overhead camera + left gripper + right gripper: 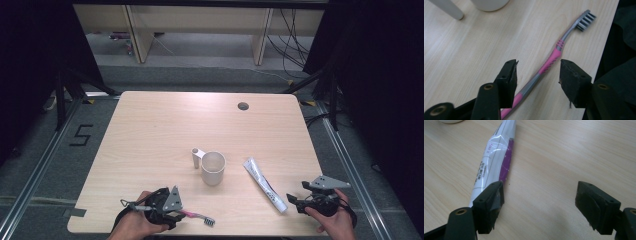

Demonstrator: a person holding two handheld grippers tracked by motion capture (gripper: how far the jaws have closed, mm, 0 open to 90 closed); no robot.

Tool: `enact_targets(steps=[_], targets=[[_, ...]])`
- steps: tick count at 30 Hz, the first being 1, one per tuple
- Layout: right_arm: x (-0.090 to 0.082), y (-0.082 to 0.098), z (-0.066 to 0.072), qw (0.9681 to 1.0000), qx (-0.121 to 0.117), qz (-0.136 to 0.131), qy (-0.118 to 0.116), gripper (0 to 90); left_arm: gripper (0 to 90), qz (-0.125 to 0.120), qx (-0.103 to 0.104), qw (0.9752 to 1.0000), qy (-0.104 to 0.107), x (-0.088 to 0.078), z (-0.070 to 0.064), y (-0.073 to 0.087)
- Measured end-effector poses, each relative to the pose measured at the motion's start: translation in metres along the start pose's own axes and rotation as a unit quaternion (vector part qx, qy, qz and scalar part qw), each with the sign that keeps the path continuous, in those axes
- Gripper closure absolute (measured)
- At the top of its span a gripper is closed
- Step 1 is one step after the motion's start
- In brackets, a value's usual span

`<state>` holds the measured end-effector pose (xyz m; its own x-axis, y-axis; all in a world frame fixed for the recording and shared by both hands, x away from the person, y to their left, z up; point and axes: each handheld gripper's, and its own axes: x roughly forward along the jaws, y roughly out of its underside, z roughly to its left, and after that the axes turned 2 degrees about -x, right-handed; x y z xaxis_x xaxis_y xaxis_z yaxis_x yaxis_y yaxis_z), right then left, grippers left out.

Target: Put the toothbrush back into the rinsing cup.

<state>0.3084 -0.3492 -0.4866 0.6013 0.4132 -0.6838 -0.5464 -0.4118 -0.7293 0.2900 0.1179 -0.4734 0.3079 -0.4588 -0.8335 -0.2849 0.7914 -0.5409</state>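
A pink and grey handle is seen on the toothbrush (549, 63), with black-and-white bristles at its head. The toothpaste tube (495, 157) is coloured white — a purple stripe and dark print are carried along it. The cup (213, 168) is white, the table (165, 130) pale wood-grained.

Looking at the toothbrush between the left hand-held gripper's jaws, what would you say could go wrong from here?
1. The toothbrush lies slanted between the jaws of the left hand-held gripper, which do not yet press it, so it may twist or slip as they close.
2. Its head sits near the table edge; a nudge could push it off.
3. The cup stands close ahead and could be knocked on a lift.
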Motion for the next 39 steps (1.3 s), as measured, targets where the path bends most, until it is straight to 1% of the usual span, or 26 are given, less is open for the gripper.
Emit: enact_targets(steps=[3,4,8,10,11,12,13,14,15,16,18,19,21,23,25,26,28,29,30,32,33,34,35,36,38,39], targets=[[0.001,0.000,0.000,1.0000,0.001,0.001,-0.003,24.0,53.1,0.023,0.023,0.9994,0.010,0.003,0.002,-0.007],[0.001,0.000,0.000,1.0000,0.000,0.000,-0.002,24.2,54.2,0.029,0.026,0.9991,0.014,0.004,0.002,-0.009],[0.001,0.000,0.000,1.0000,-0.005,0.001,-0.003,24.2,58.3,0.057,0.049,0.9967,0.029,0.008,0.002,-0.015],[0.001,0.000,0.000,1.0000,-0.006,0.000,-0.003,24.4,59.6,0.070,0.056,0.9953,0.036,0.011,0.002,-0.016],[0.001,0.000,0.001,1.0000,-0.001,0.002,-0.005,24.4,59.9,0.077,0.058,0.9945,0.040,0.012,0.002,-0.017],[0.002,0.000,0.003,0.9999,0.011,0.006,-0.010,24.4,60.5,0.083,0.062,0.9938,0.041,0.013,0.002,-0.017],[0.002,0.000,0.003,0.9997,0.013,0.008,-0.019,24.4,61.6,0.088,0.064,0.9932,0.042,0.014,0.002,-0.018],[0.002,0.000,0.003,0.9999,0.005,0.005,-0.012,24.4,63.3,0.092,0.065,0.9927,0.044,0.015,0.003,-0.019],[0.003,0.000,0.003,0.9999,0.006,0.002,-0.016,24.5,64.6,0.094,0.067,0.9924,0.045,0.016,0.003,-0.019],[0.002,0.000,0.001,0.9999,-0.007,0.002,-0.008,24.5,65.0,0.097,0.065,0.9921,0.046,0.017,0.003,-0.020],[0.002,0.000,0.000,0.9999,-0.011,0.003,-0.008,24.5,66.0,0.103,0.068,0.9912,0.047,0.019,0.004,-0.023],[0.003,0.000,0.003,0.9998,0.008,0.003,-0.016,24.6,66.6,0.108,0.070,0.9905,0.048,0.020,0.004,-0.024],[0.003,0.001,0.002,0.9999,0.000,0.005,-0.015,24.6,68.4,0.115,0.071,0.9894,0.053,0.021,0.003,-0.026],[0.003,0.000,0.002,0.9998,0.005,0.008,-0.016,24.6,69.2,0.123,0.075,0.9880,0.057,0.023,0.003,-0.028],[0.002,0.000,0.001,0.9999,-0.009,0.005,-0.010,24.7,70.8,0.128,0.076,0.9871,0.060,0.024,0.003,-0.030],[0.003,0.000,0.001,0.9999,-0.009,0.005,-0.009,24.8,72.1,0.131,0.073,0.9867,0.063,0.025,0.003,-0.031],[0.003,0.000,0.001,0.9999,-0.011,0.003,-0.010,24.9,75.0,0.142,0.075,0.9847,0.068,0.027,0.003,-0.032],[0.003,0.000,0.003,0.9999,0.000,0.005,-0.014,24.9,75.8,0.145,0.079,0.9838,0.069,0.029,0.004,-0.032],[0.003,0.000,0.002,0.9999,-0.008,0.003,-0.011,24.9,75.9,0.151,0.076,0.9830,0.071,0.030,0.004,-0.033],[0.003,0.000,0.001,0.9999,-0.011,0.005,-0.011,24.9,76.8,0.159,0.074,0.9818,0.073,0.031,0.005,-0.035],[0.003,0.000,0.002,0.9999,-0.009,0.007,-0.011,25.1,77.2,0.162,0.071,0.9816,0.073,0.031,0.004,-0.035],[0.003,0.000,0.003,0.9999,0.002,0.006,-0.014,25.2,78.0,0.166,0.070,0.9807,0.075,0.031,0.004,-0.036],[0.003,0.000,0.002,0.9999,-0.010,0.004,-0.011,25.2,78.7,0.169,0.067,0.9804,0.076,0.032,0.004,-0.037],[0.003,0.000,0.002,0.9999,-0.010,0.007,-0.011,25.2,79.3,0.172,0.059,0.9802,0.078,0.032,0.004,-0.037],[0.003,0.000,0.001,0.9997,-0.018,0.007,-0.011,25.2,81.0,0.180,0.059,0.9788,0.078,0.033,0.004,-0.039],[0.003,0.000,0.002,0.9998,-0.015,0.006,-0.013,25.2,81.1,0.182,0.058,0.9784,0.077,0.034,0.004,-0.040]])
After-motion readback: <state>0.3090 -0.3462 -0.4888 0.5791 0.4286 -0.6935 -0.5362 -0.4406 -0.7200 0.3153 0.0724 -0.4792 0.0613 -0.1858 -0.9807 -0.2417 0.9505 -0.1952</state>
